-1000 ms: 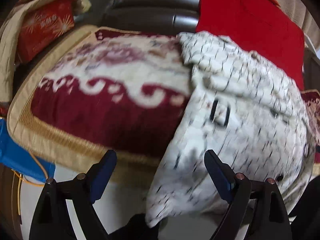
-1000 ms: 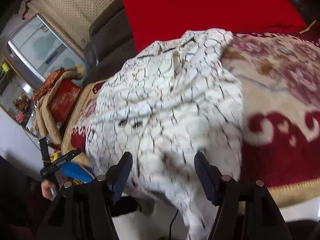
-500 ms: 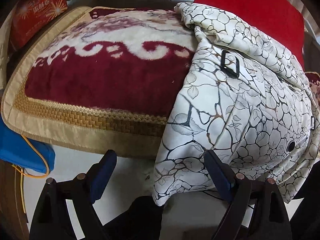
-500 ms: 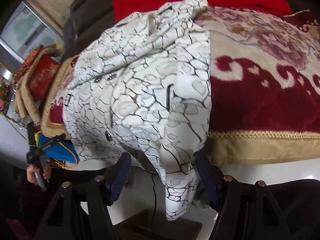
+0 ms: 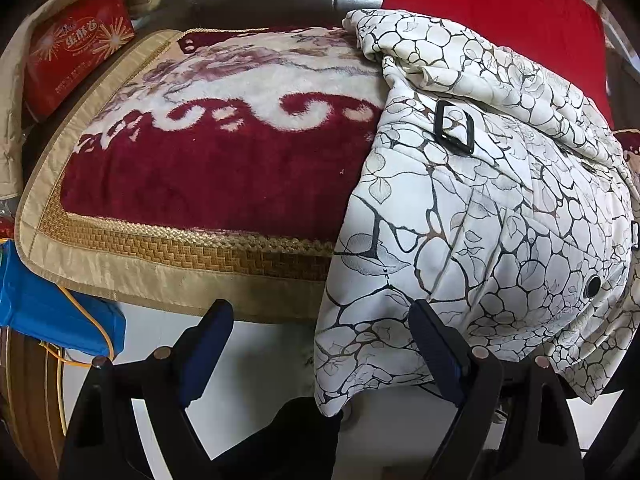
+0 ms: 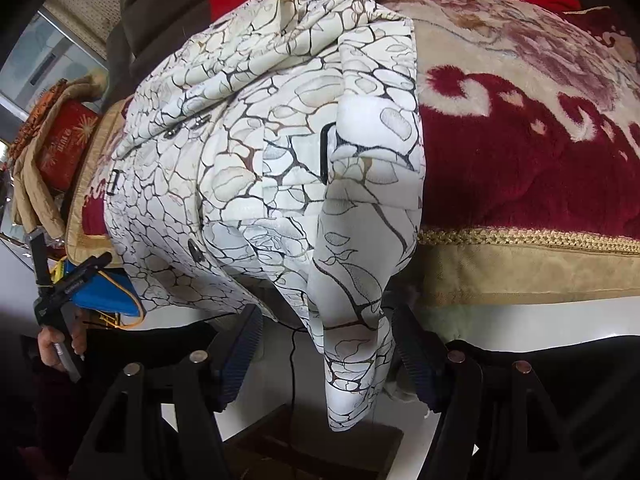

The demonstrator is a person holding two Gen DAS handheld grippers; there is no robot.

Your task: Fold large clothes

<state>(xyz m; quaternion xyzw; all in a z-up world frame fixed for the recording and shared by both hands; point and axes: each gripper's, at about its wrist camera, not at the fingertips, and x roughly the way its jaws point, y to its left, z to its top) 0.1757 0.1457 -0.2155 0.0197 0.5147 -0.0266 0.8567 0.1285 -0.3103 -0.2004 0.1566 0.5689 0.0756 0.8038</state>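
Note:
A white coat with a dark crackle and leaf print (image 5: 492, 208) lies on a red and cream plush cover (image 5: 224, 160) on a sofa, its lower part hanging over the front edge. It also shows in the right wrist view (image 6: 280, 160). My left gripper (image 5: 320, 344) is open, with the coat's hanging corner between its blue pads but not pinched. My right gripper (image 6: 324, 344) is open, with a hanging flap of the coat between its fingers. The left gripper also shows in the right wrist view (image 6: 60, 284), held in a hand.
A red cushion (image 5: 500, 20) leans on the dark sofa back. A red box (image 5: 76, 48) wrapped in beige cloth sits at the left end. A blue bag (image 5: 52, 308) with a yellow cord lies below the cover's gold edge. White floor (image 5: 260, 360) lies under the grippers.
Both grippers have dropped from above the coat to the sofa's front edge, so the hanging hem now sits between their fingers. The coat lies still after the blurred motion.

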